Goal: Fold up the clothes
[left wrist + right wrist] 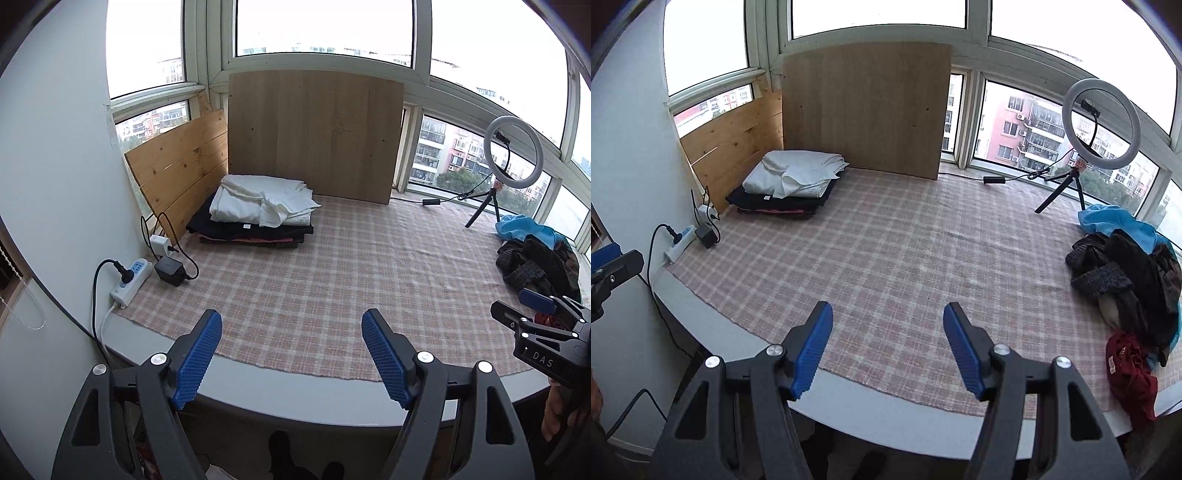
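Observation:
A stack of folded clothes (pixel 255 218) (pixel 786 188) sits at the back left of the checked cloth, a white garment on top of dark ones. A heap of unfolded clothes (pixel 1126 273) (pixel 535 262) lies at the right edge: dark pieces, a blue one behind, a dark red one (pixel 1130 373) in front. My left gripper (pixel 291 325) hovers open over the cloth's near edge with nothing between its blue pads. My right gripper (pixel 888 317) is open too, empty, over the near middle. In the left wrist view the right gripper (pixel 535 314) shows at the far right, close to the heap.
A checked cloth (pixel 905 258) covers the grey window ledge. Wooden boards (pixel 314 133) lean against the windows at the back. A power strip (pixel 129 282) with chargers and cables lies at the left. A ring light on a tripod (pixel 1097 125) stands at the back right.

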Action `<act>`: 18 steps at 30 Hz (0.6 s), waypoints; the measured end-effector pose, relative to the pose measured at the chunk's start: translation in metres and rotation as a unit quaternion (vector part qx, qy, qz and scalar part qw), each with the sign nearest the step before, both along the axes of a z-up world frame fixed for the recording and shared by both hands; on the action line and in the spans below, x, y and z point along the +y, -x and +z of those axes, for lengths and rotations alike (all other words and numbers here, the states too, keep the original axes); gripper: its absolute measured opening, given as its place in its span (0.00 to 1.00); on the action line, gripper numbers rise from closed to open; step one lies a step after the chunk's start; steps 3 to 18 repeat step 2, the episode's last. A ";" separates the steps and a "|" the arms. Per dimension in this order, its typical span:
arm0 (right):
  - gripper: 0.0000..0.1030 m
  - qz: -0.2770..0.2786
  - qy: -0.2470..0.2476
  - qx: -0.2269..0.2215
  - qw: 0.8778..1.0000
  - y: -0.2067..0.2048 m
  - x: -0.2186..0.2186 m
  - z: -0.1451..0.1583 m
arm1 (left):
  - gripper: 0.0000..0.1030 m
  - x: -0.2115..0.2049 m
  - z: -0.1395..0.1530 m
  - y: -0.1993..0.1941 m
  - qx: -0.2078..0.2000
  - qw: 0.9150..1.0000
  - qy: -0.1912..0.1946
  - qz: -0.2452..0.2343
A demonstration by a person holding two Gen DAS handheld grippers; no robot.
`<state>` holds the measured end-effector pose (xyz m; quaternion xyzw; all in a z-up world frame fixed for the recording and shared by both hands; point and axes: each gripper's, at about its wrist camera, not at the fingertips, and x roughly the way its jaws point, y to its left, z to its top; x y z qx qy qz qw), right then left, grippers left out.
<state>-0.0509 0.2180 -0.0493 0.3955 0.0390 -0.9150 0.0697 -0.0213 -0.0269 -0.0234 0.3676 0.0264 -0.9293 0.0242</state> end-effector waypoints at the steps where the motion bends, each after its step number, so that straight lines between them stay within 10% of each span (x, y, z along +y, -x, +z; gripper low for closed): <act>1: 0.60 0.000 -0.002 0.000 1.000 0.000 0.000 0.000 | 0.74 0.001 0.001 -0.002 0.005 1.000 0.000 -0.005; 18: 0.60 0.001 -0.003 0.000 1.000 -0.001 -0.001 0.000 | 0.74 0.003 0.001 -0.003 0.009 1.000 0.003 -0.011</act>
